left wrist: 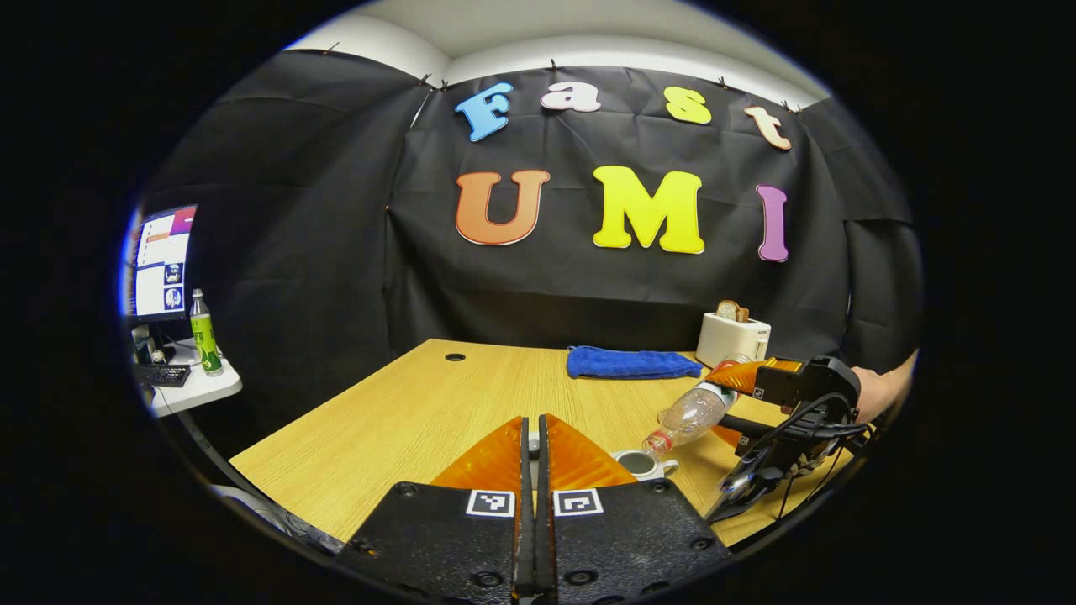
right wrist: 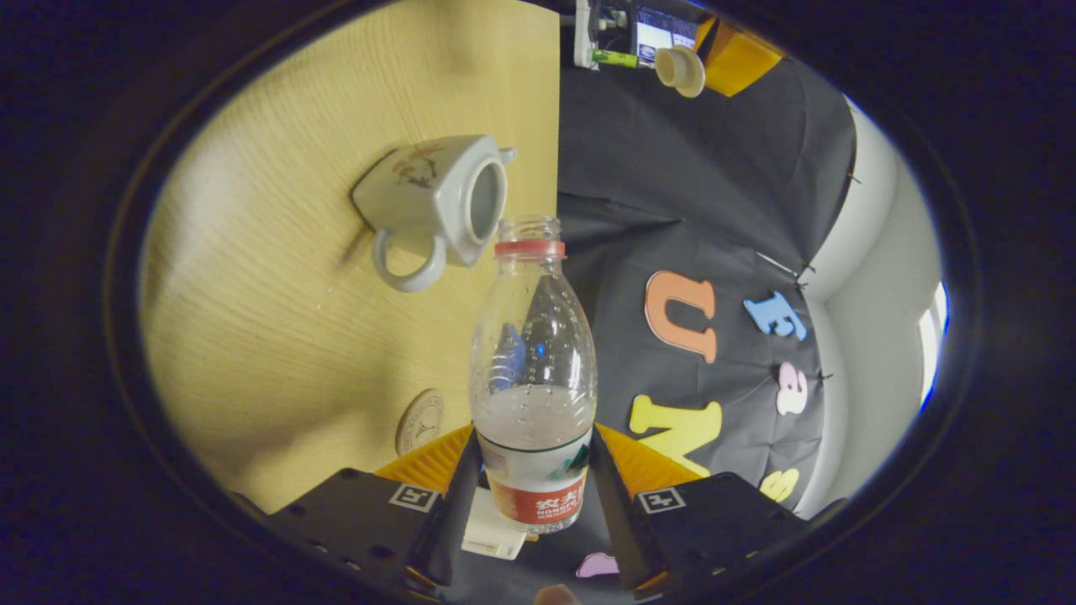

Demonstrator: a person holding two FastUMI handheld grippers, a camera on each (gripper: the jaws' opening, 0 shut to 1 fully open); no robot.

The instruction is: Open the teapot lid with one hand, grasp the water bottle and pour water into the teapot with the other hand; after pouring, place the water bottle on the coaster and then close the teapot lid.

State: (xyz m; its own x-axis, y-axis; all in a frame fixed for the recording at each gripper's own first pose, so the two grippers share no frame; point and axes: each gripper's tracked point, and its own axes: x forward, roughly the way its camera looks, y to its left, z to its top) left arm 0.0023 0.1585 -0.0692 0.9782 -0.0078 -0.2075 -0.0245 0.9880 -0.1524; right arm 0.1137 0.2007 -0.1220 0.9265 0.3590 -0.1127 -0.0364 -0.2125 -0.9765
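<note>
The clear water bottle (right wrist: 534,361), with its red neck ring and no cap, is held low on its labelled body by my right gripper (right wrist: 535,439). In the left gripper view the bottle (left wrist: 693,412) tilts mouth-down over the white teapot (left wrist: 643,464), with the right gripper (left wrist: 733,405) behind it. The teapot (right wrist: 437,202) stands open on the table, its handle nearest me; I see no stream of water. The round coaster (right wrist: 420,420) lies near my right fingers. My left gripper (left wrist: 532,424) is shut; in the right gripper view it grips the teapot lid (right wrist: 681,69) in the air.
A folded blue towel (left wrist: 630,363) and a white toaster (left wrist: 733,336) holding bread sit at the table's far side. A hand (left wrist: 878,391) holds the right gripper. Off the table's left, a side table (left wrist: 197,388) carries a monitor, a keyboard and a green bottle (left wrist: 204,336).
</note>
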